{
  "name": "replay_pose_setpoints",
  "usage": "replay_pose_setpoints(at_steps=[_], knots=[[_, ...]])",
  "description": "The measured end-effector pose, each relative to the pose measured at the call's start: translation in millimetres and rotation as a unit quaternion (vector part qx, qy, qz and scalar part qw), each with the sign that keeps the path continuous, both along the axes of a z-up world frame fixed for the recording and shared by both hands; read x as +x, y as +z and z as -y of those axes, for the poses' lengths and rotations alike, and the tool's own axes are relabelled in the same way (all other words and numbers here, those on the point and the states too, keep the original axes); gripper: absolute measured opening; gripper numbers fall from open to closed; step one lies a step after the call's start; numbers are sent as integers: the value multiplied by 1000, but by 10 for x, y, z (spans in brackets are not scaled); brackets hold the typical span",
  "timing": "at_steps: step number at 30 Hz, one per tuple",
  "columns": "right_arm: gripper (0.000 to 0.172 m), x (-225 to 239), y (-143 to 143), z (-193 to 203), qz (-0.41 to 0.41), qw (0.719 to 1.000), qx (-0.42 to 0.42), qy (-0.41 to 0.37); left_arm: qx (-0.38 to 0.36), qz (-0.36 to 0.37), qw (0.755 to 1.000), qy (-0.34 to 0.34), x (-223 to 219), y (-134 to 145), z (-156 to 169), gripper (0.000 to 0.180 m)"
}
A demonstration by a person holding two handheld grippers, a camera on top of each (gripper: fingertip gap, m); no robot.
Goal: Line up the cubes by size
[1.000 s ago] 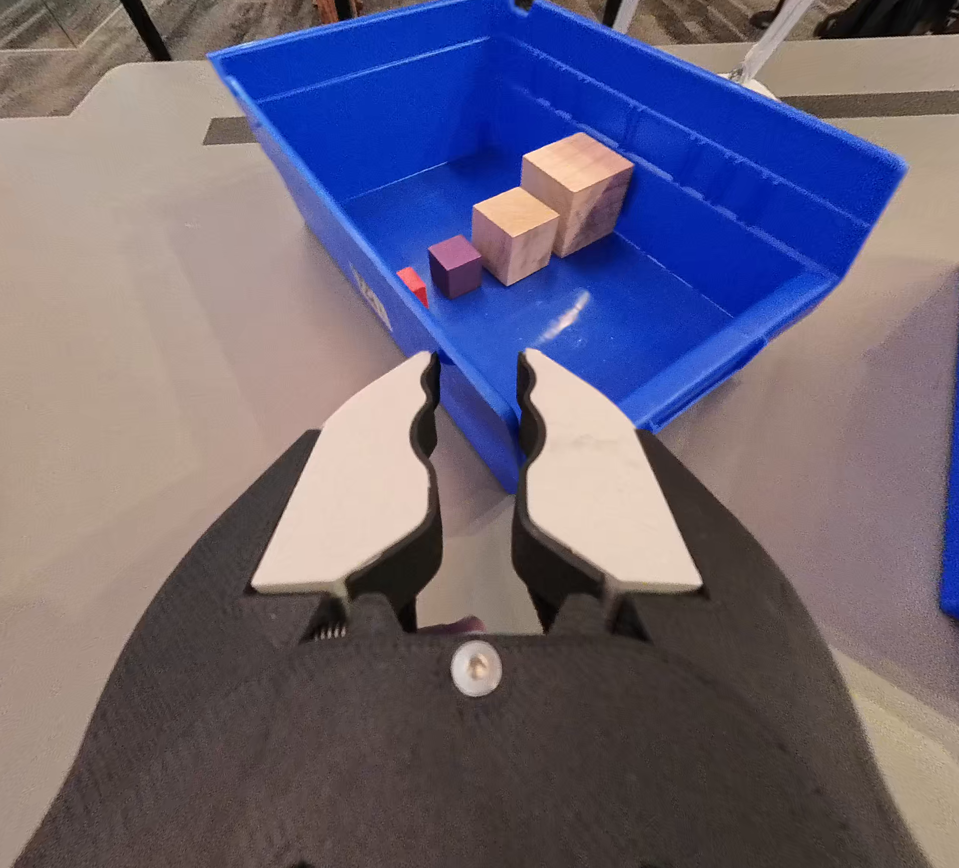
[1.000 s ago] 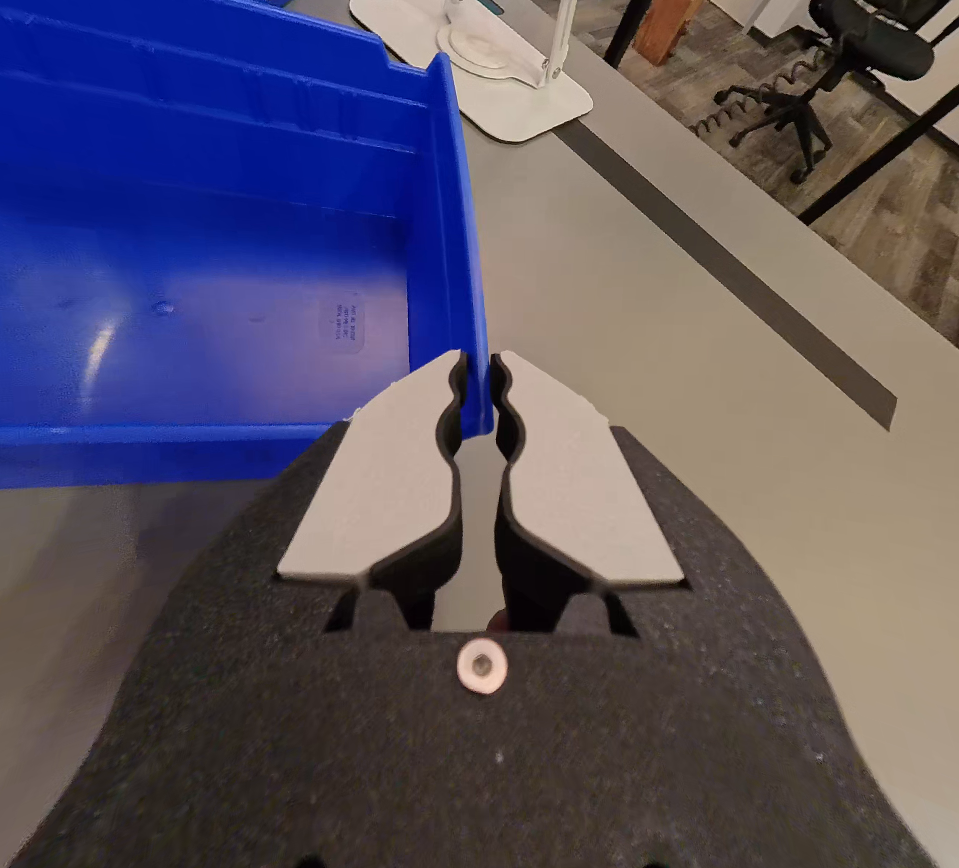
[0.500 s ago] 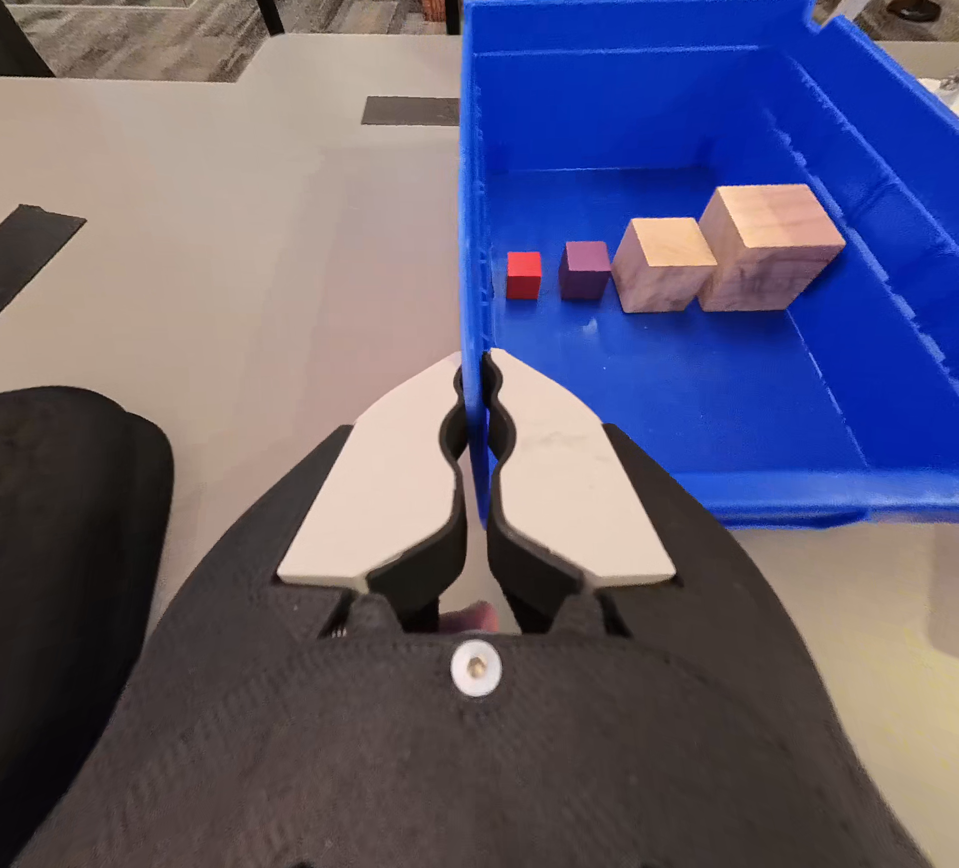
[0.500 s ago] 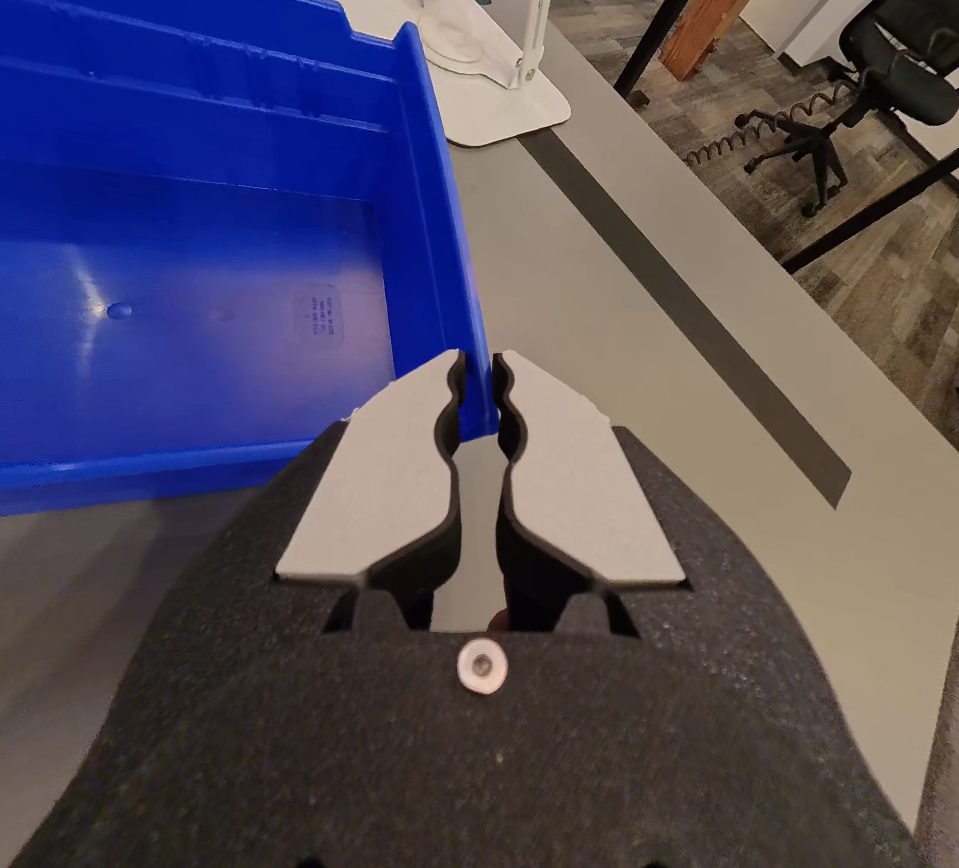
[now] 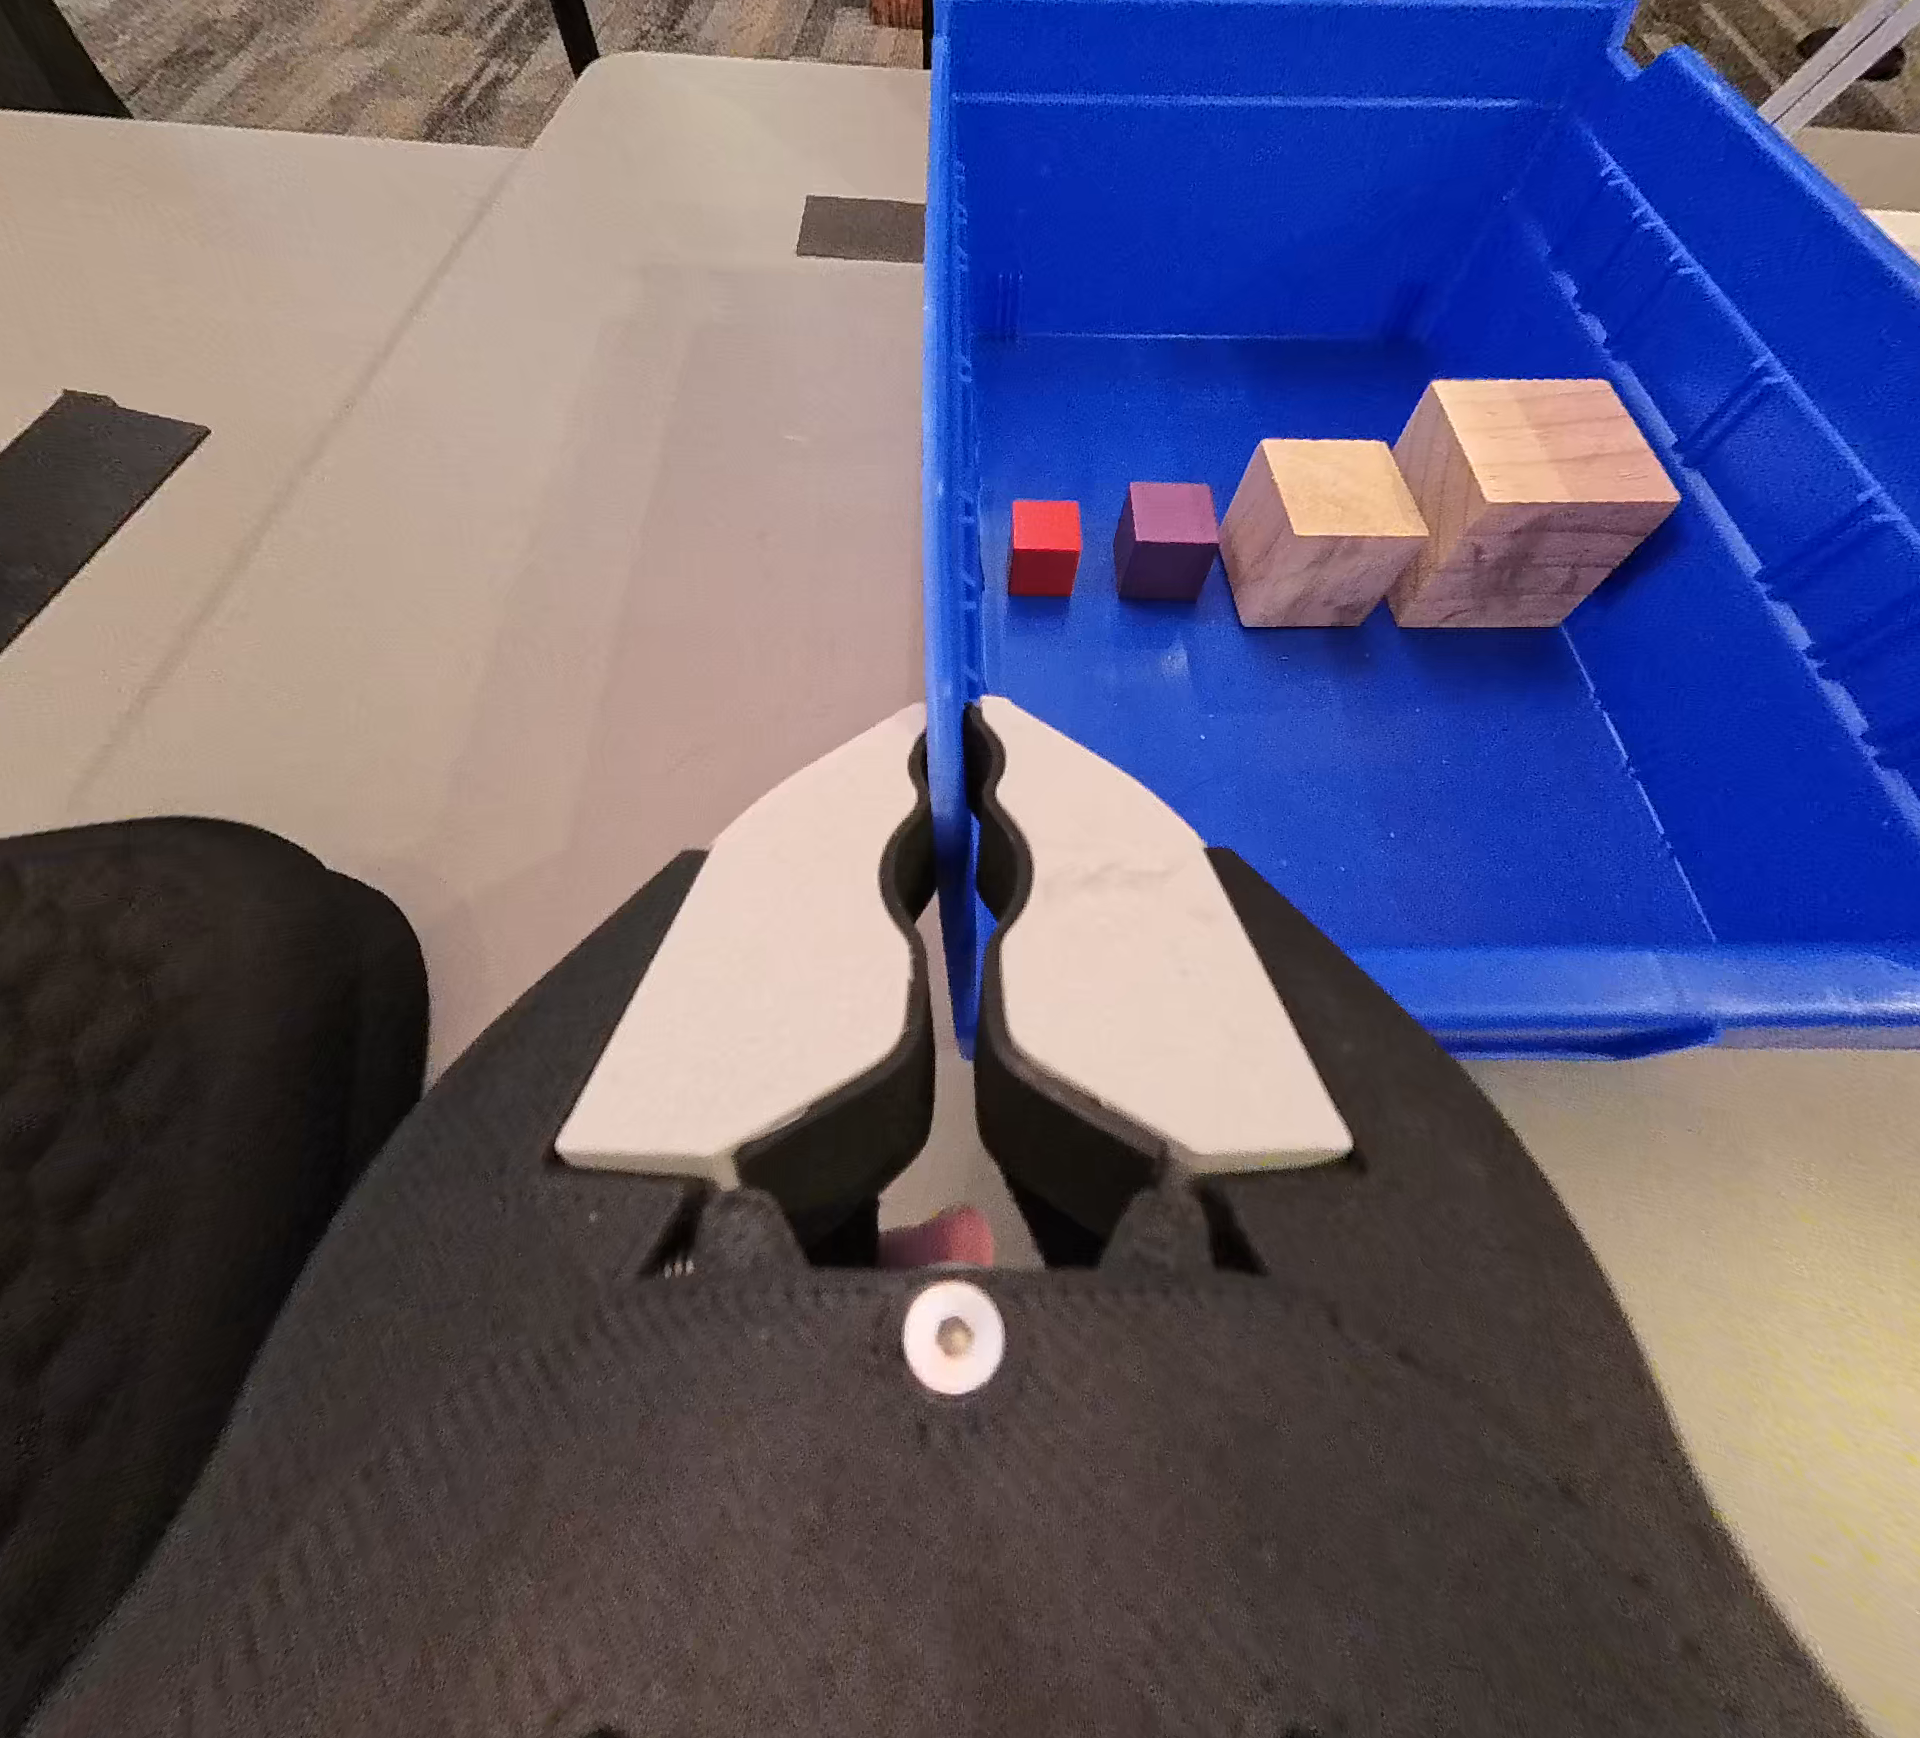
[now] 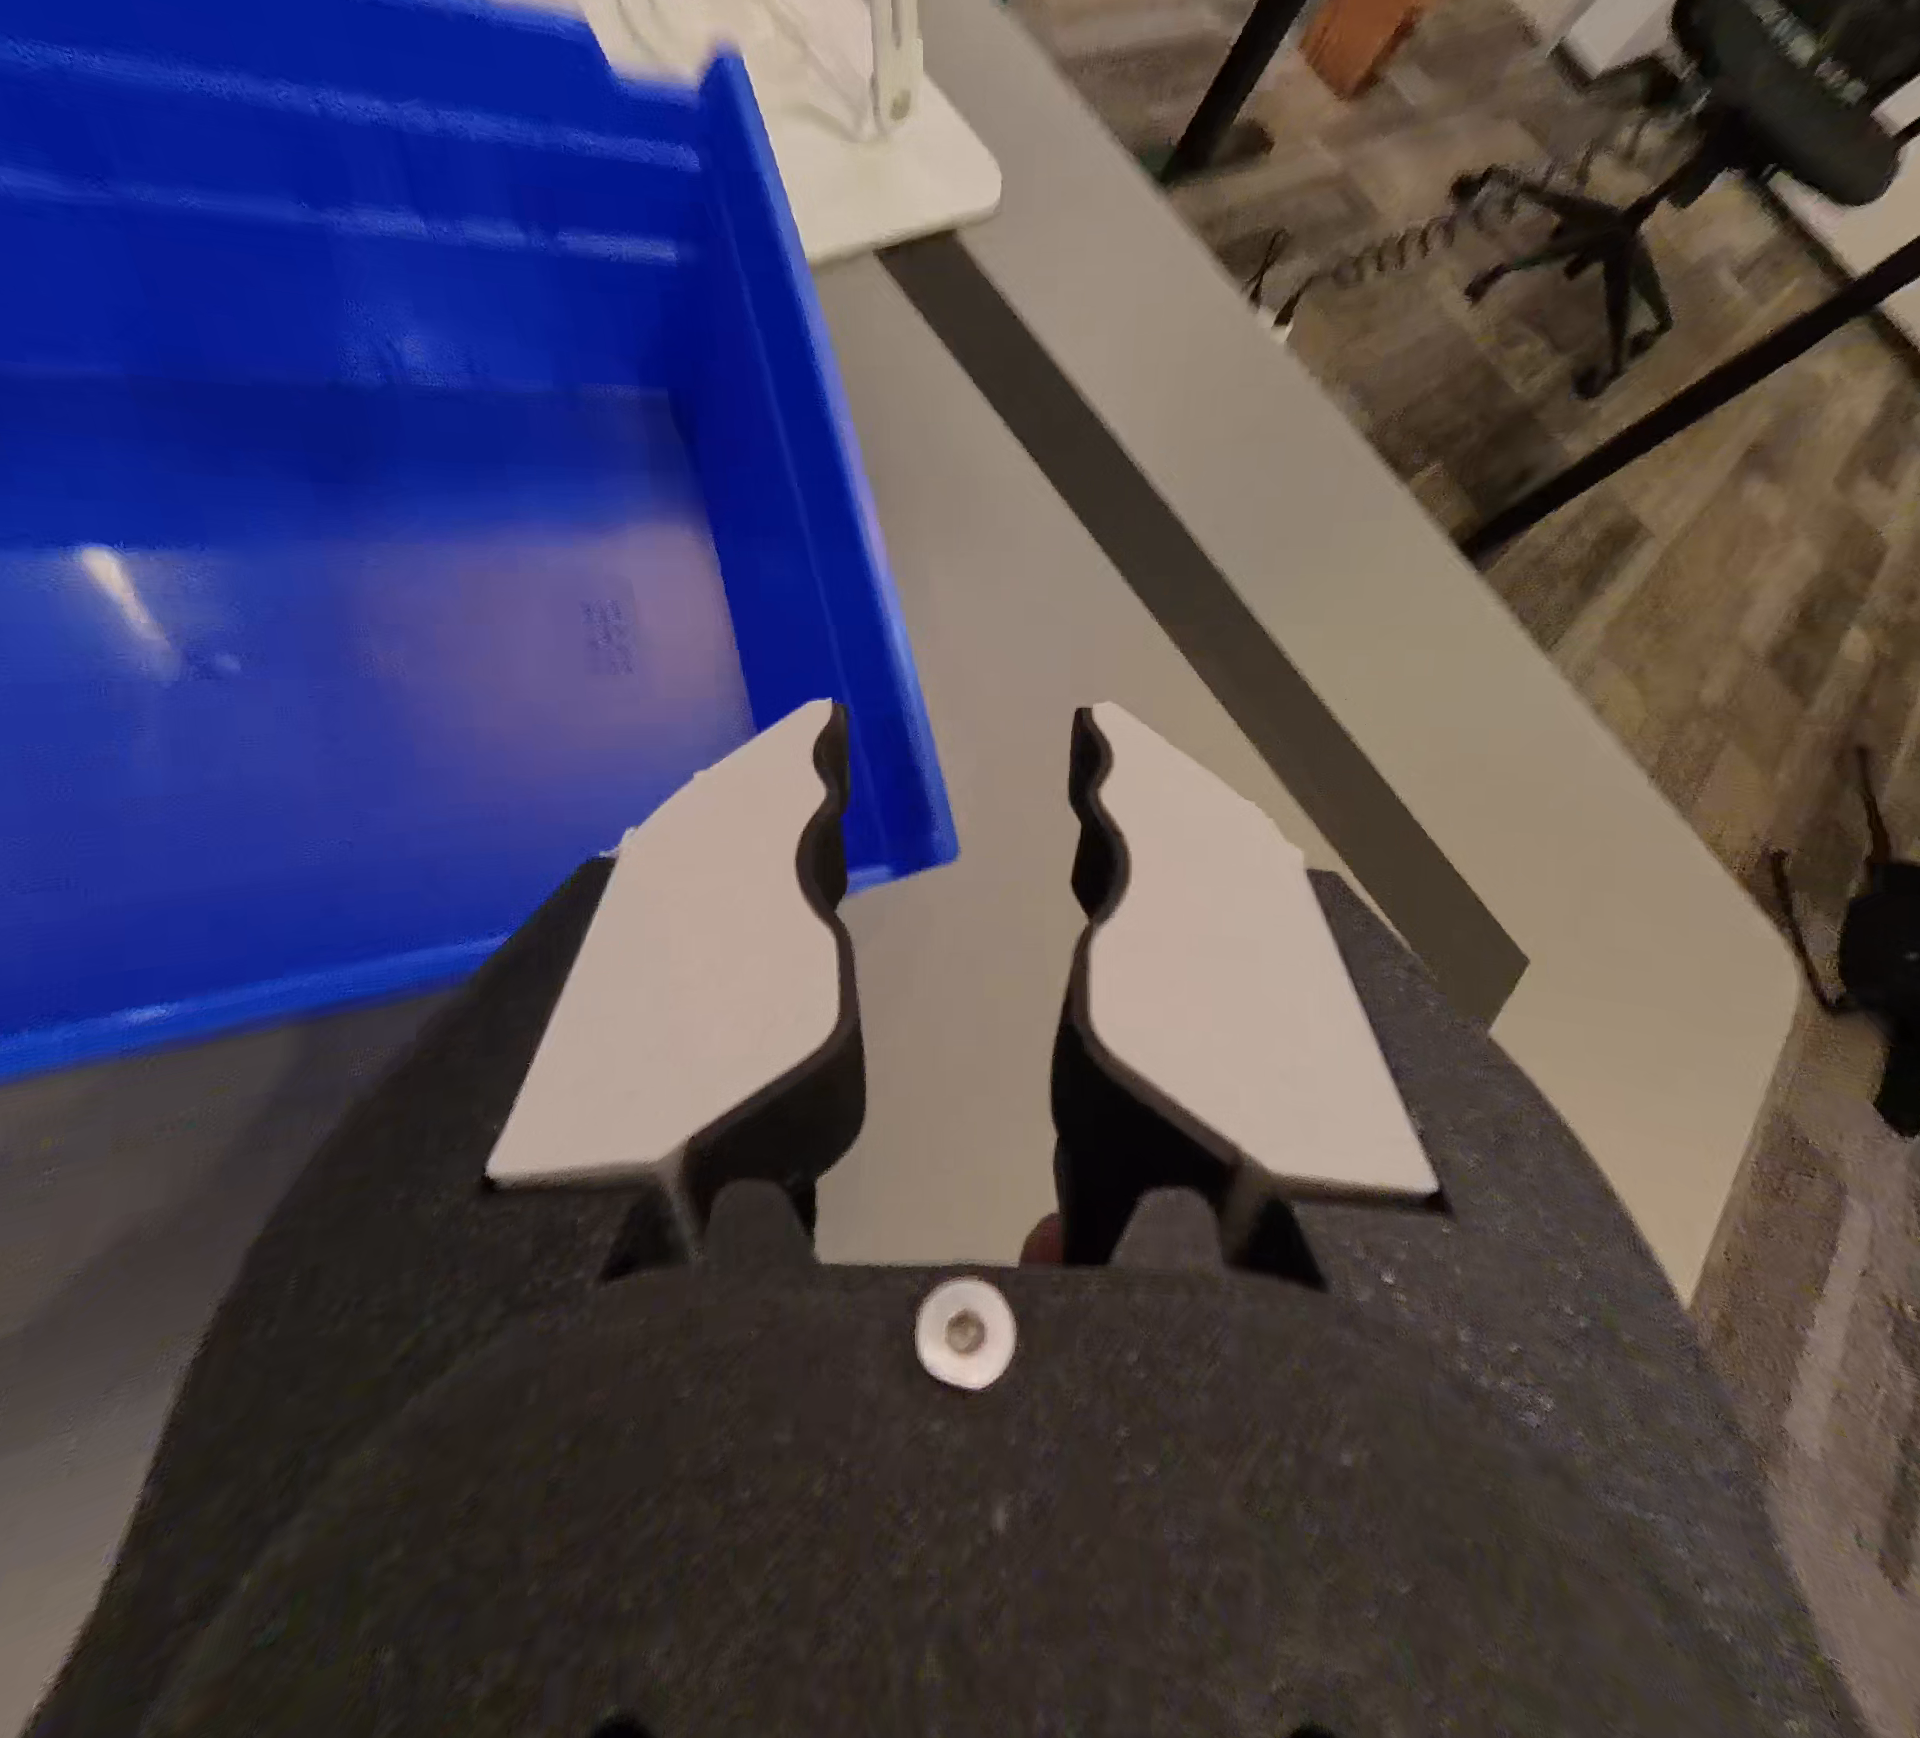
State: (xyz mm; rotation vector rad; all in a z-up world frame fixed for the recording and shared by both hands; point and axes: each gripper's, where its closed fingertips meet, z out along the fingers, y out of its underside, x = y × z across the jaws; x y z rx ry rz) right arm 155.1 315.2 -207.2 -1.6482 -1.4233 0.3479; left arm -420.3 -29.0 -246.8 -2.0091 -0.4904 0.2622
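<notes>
Fingers of the left gripper (image 5: 948, 732) pinch the thin left wall of the blue plastic bin (image 5: 1257, 57), while the right gripper (image 6: 956, 727) has its fingers spread wide, holding nothing beside the bin's corner. Steady that wall gently so the row does not slide: small red cube (image 5: 1043, 547), purple cube (image 5: 1166, 540), mid wooden cube (image 5: 1320, 535), large wooden cube (image 5: 1527, 504), growing toward 3 o'clock. On the grey bench (image 5: 468, 462), a white stand base (image 6: 894, 161) sits at 12 o'clock behind the bin, clear of the work.
</notes>
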Motion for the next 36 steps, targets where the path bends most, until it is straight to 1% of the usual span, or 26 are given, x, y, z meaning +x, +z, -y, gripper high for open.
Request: replay_pose_setpoints(at_steps=[2,4,5,7,9,11,12,14,15,16,17,19,21,22,26,29,34,36], knots=[[41,-79,266,321,-22,999,14,19,1,2,1000,-1,-3,0,0,2],[41,-241,472,835,-25,998,17,60,2,1,1000,0,-4,-1,0,2],[40,-356,543,1130,-27,996,12,88,4,1,1000,1,-4,0,-2,2],[40,-589,551,1695,-9,990,-3,144,6,1,1000,3,-10,0,-4,2],[41,-817,447,2147,19,981,-11,193,12,7,1000,6,-18,2,-11,2],[44,-1011,231,2501,59,969,-38,237,13,8,1000,7,-20,4,-14,2],[43,-1094,98,2619,80,964,-44,251,12,7,1000,7,-17,4,-13,2],[45,-1151,-251,2764,154,949,-52,271,9,2,1000,6,-17,3,-8,2],[45,-1163,-379,2799,180,943,-52,274,8,1,1000,5,-17,3,-5,2],[41,-1162,-475,2819,204,939,-52,274,8,0,1000,5,-18,2,-4,2],[42,-1141,-547,2791,232,935,-40,265,7,-2,1000,4,-22,2,-3,2],[38,-1115,-626,2762,262,930,-30,255,8,-2,1000,4,-38,2,-4,2],[28,-1066,-698,2793,290,918,-31,270,11,1,1000,5,-59,2,-9,2],[20,-1049,-710,2819,295,912,-31,283,13,3,1000,6,-68,2,-12,2],[20,-931,-708,2738,317,899,-21,300,11,-4,1000,10,-95,5,-18,2],[19,-769,-706,2524,342,892,-7,295,12,-7,1000,15,-127,4,-19,2],[18,-491,-705,2134,366,873,30,320,10,-7,1000,23,-207,8,-40,2],[18,-366,-704,1974,381,868,35,316,7,-8,1000,25,-237,8,-55,2]])
